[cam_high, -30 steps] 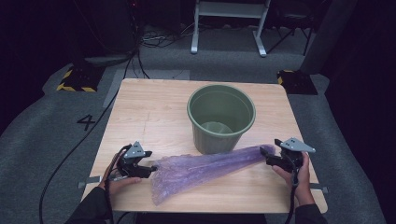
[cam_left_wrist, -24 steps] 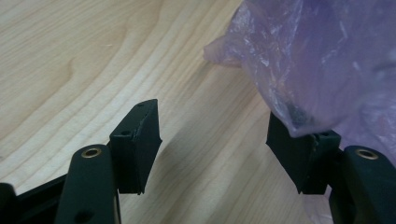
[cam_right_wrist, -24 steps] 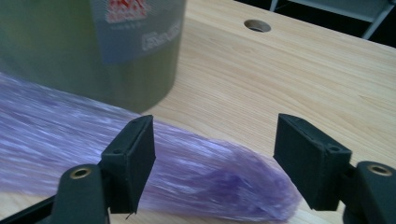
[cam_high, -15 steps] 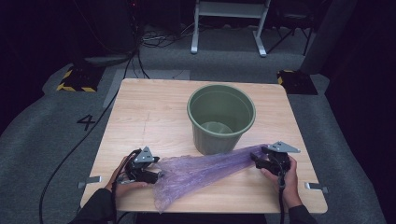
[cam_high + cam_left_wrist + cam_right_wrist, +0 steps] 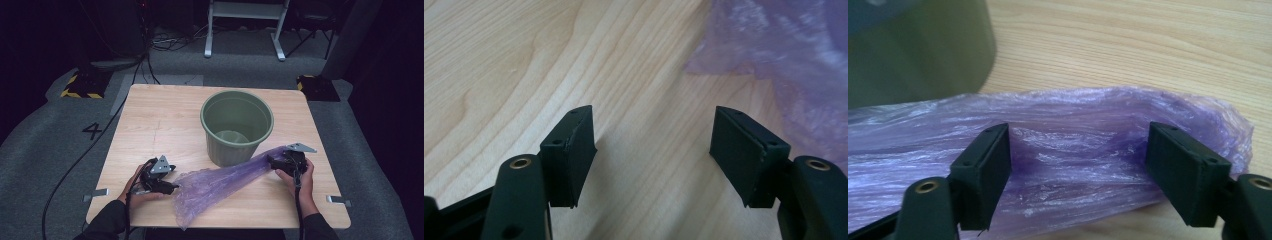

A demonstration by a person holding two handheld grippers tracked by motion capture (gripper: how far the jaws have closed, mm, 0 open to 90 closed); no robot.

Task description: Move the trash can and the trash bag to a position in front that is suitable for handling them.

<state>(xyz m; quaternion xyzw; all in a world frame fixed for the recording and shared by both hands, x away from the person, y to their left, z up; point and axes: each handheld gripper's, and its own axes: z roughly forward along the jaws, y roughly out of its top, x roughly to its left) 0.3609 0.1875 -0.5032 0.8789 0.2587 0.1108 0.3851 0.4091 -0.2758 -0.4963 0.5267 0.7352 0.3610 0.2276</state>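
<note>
- Two hand-held black two-jaw grippers work at the near edge of a pale wooden table (image 5: 165, 120), one at each end of a crumpled translucent purple plastic bag (image 5: 220, 182).
- The bag lies flat on the table in front of a round dark-green plastic bucket (image 5: 237, 126), running from the near left up to the right (its narrow end touching or just beside the bucket's base; I cannot tell which).
- The left gripper (image 5: 167, 187) sits low over the table at the bag's wide end. In the left gripper view its jaws stand wide with bare wood between them, and the bag's edge (image 5: 774, 65) lies just beyond and to the right of the right-hand jaw.
- The right gripper (image 5: 274, 162) is at the bag's narrow end. Its jaws have just been opening; in the right gripper view they stand wide, straddling the bag (image 5: 1078, 145), whose film fills the gap without the pads pressing on it.
</note>
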